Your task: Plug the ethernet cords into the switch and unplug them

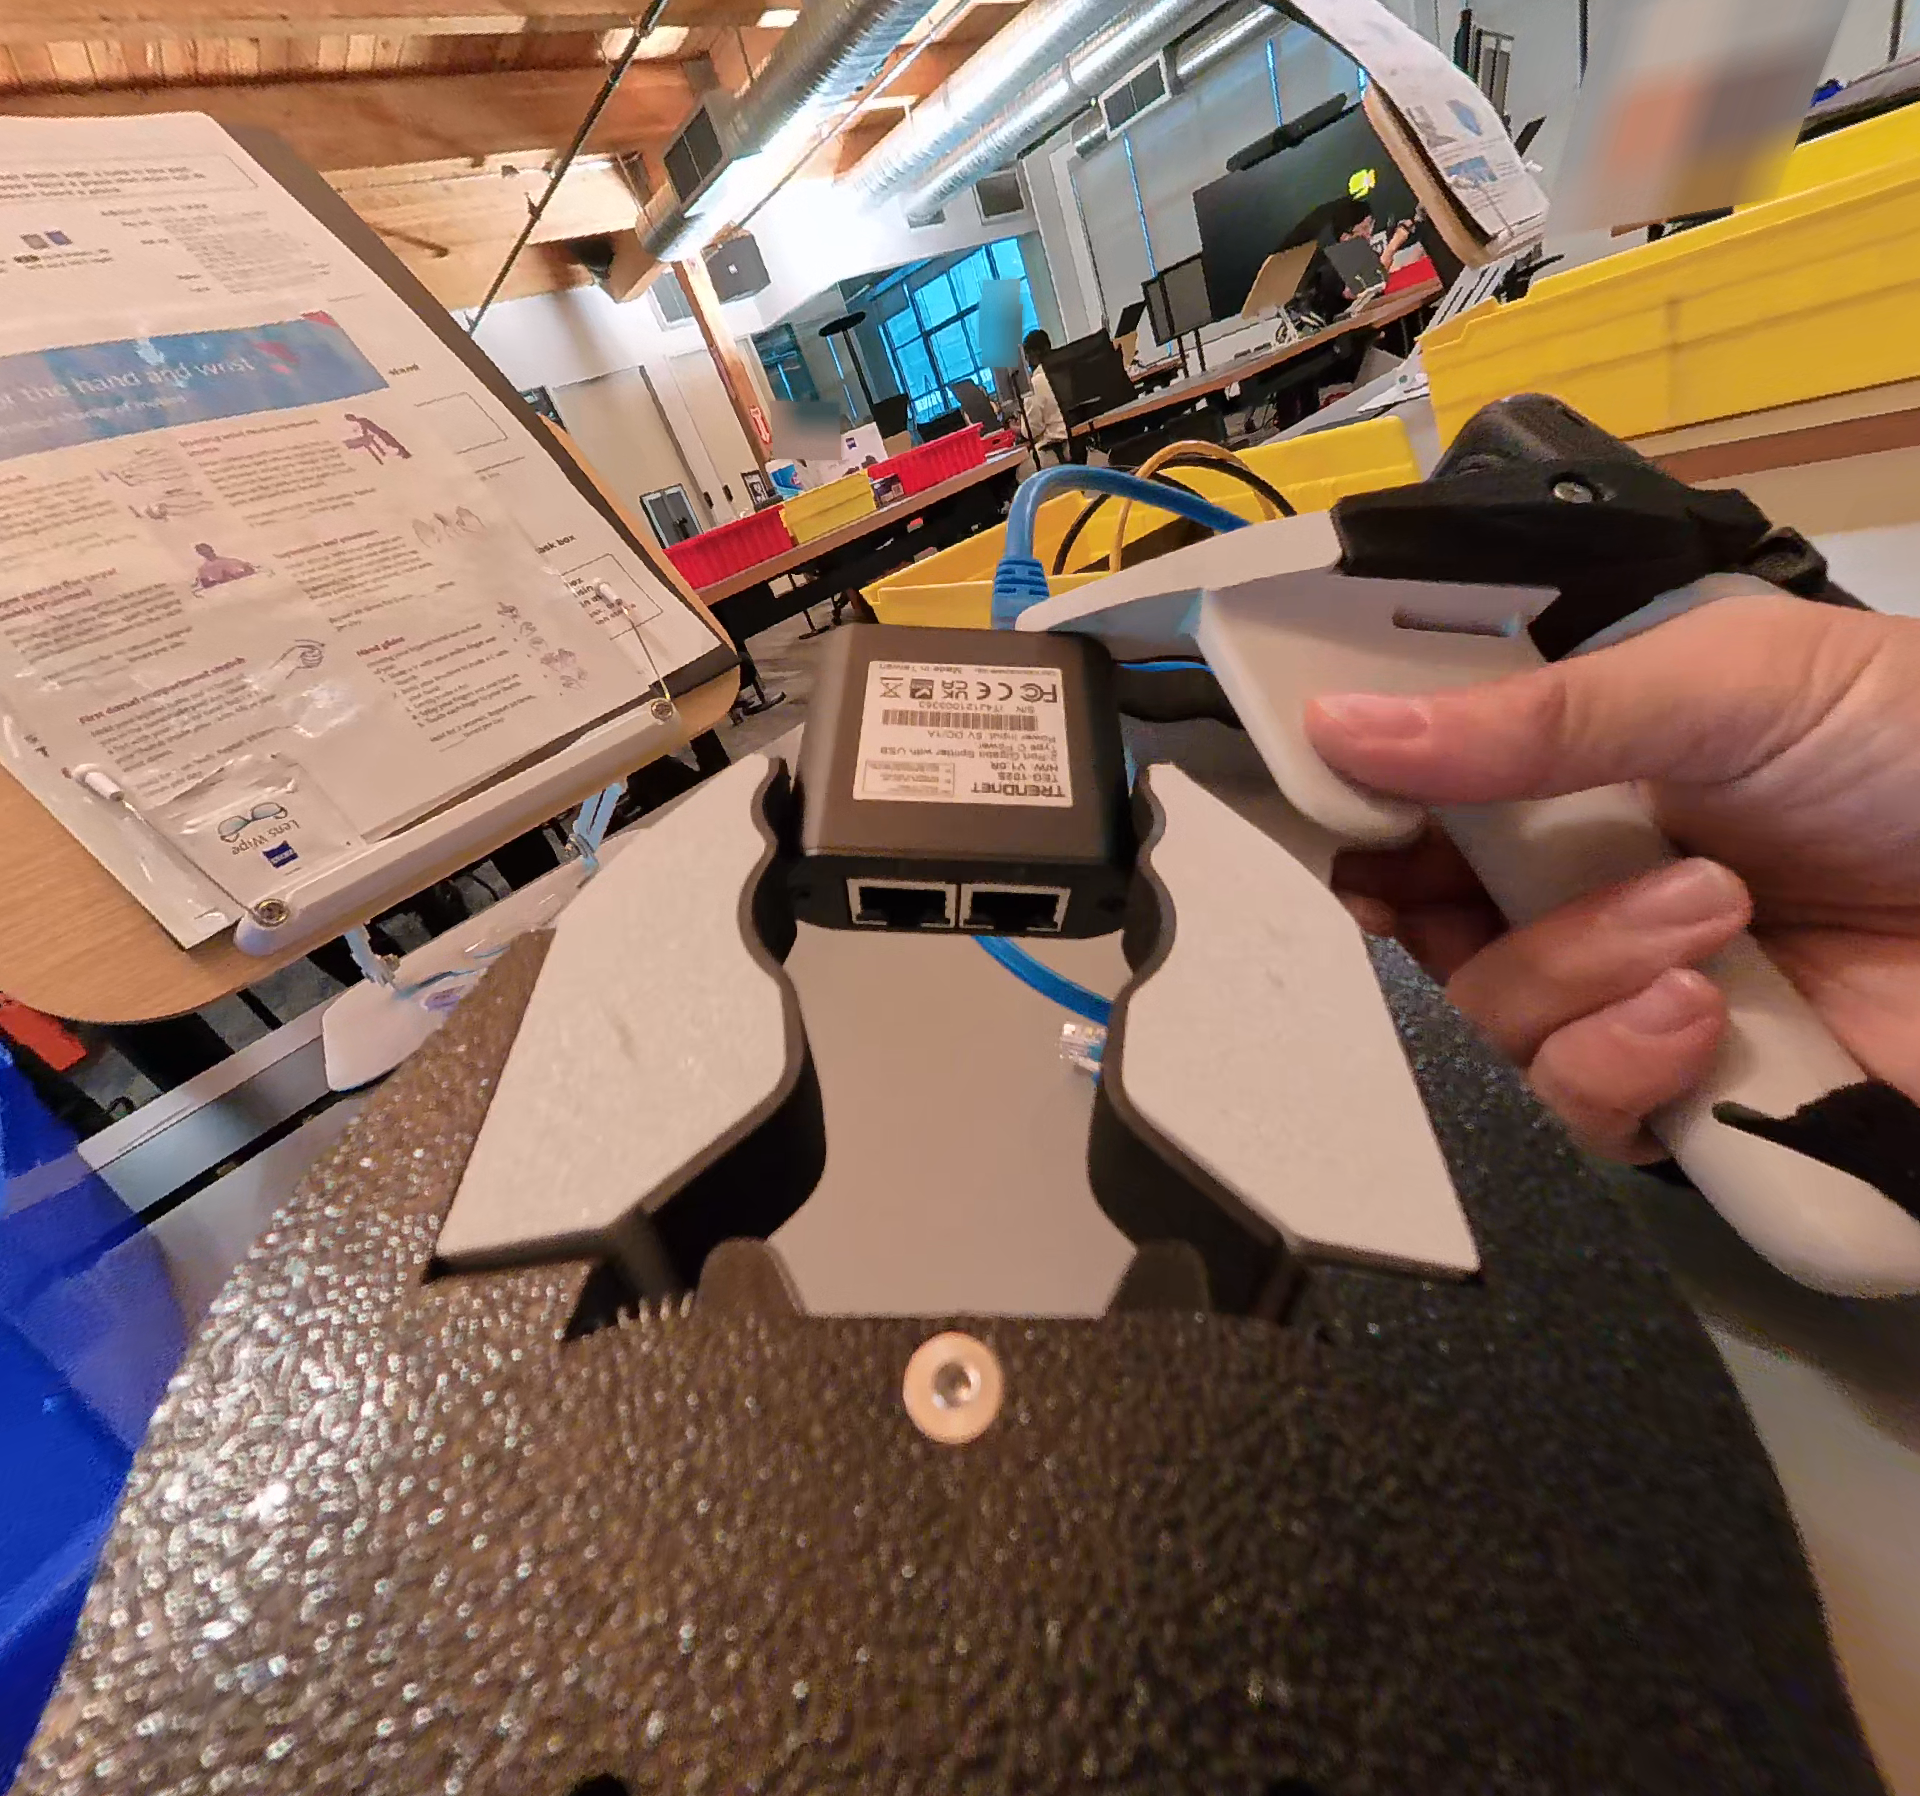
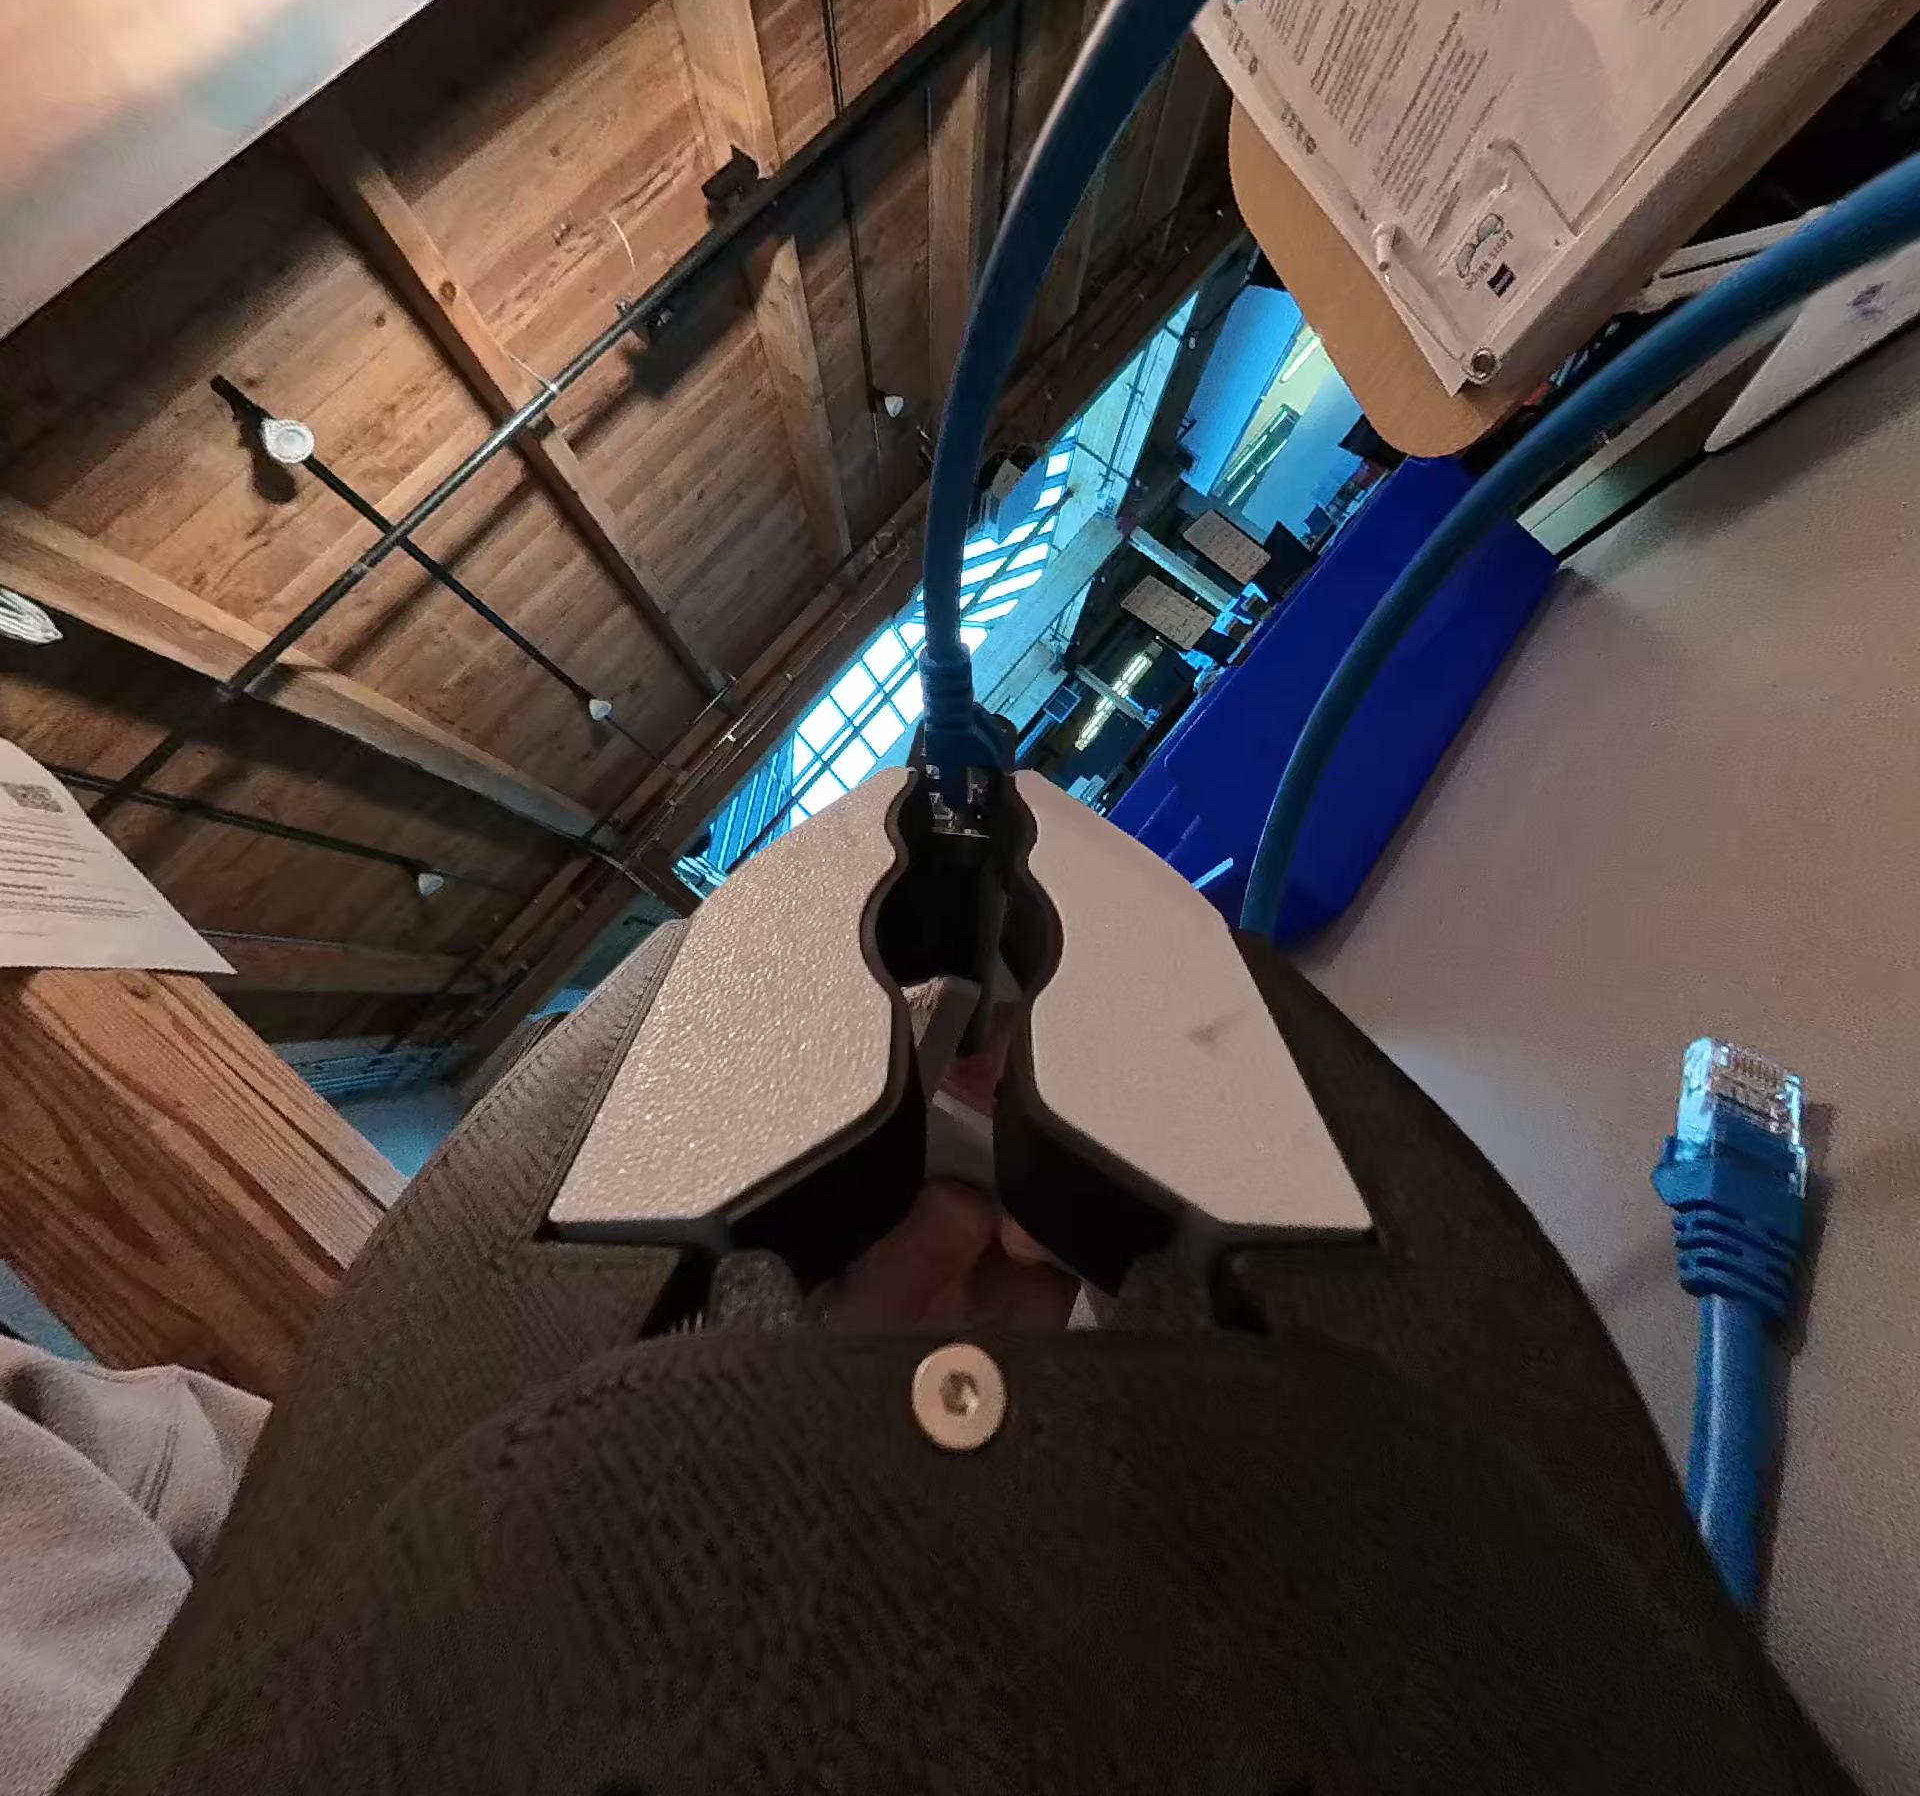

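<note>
The black switch sits pinched between the left tongs, label side up, lifted off the tabletop, with its two front sockets facing the camera and both empty. At its far end one blue cord is seated in a socket, so I judge that one plug is in and the two near sockets remain to be filled or have already been cleared; the pictures cannot settle which. A second blue cord's clear plug shows below the switch in the left wrist view, and lies loose on the tabletop in the right wrist view, touching nothing.

The right tongs are pressed together on the boot and plug of the seated blue cord, right where it meets the switch's far end, the cord arching away overhead. This looks like either the last push of plugging or the start of pulling out.

The person's right hand wraps the white handle, reaching across behind the switch from the right. That camera points steeply up toward the wooden ceiling, while the left one looks roughly level across the room.
</note>
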{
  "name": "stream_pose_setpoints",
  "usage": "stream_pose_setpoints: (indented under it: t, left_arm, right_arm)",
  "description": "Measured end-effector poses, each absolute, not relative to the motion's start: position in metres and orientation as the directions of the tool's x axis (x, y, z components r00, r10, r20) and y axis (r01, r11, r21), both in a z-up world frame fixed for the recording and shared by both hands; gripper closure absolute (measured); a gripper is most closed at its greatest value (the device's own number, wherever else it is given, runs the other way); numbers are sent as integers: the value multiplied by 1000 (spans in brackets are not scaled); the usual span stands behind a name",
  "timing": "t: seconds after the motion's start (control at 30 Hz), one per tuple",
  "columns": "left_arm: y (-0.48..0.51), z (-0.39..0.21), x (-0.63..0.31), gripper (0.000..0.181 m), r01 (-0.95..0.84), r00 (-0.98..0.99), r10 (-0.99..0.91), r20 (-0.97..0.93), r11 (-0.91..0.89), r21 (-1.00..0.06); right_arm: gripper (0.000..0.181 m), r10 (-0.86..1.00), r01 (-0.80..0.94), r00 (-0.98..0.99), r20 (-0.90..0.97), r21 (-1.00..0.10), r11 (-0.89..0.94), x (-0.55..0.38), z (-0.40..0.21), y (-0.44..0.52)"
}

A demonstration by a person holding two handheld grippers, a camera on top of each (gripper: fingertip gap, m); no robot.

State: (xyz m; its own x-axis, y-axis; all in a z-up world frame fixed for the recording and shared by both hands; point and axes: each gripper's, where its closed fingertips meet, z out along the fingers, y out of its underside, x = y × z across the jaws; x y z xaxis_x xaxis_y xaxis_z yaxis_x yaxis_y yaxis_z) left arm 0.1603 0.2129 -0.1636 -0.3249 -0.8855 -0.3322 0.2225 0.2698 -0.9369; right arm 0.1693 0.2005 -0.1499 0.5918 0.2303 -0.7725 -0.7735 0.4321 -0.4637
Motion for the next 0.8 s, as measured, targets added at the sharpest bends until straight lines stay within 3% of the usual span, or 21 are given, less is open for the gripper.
stream_pose_setpoints:
  t: [0.3,0.43,0.5,0.6,0.73,0.8]
  left_arm:
    - [210,-168,164,120,204,-282,-891,-355,306,-930]
    - [210,-169,164,120,193,-281,-893,-351,306,-932]
    - [209,-170,164,120,188,-322,-906,-275,223,-956]
    - [210,-168,164,120,209,-252,-879,-405,359,-909]
    - [208,-166,163,120,210,-332,-913,-237,173,-962]
    - [213,-170,164,121,212,-247,-884,-397,350,-912]
  right_arm:
    - [171,243,-791,565,-788,-434,432,174,-156,198]
    - [171,218,-766,607,-764,-488,418,174,-156,198]
    - [170,203,-752,627,-752,-516,410,174,-157,198]
    - [171,202,-734,653,-730,-542,410,173,-153,197]
    - [170,194,-725,665,-721,-560,400,172,-151,197]
    - [171,206,-732,649,-733,-526,433,176,-148,193]
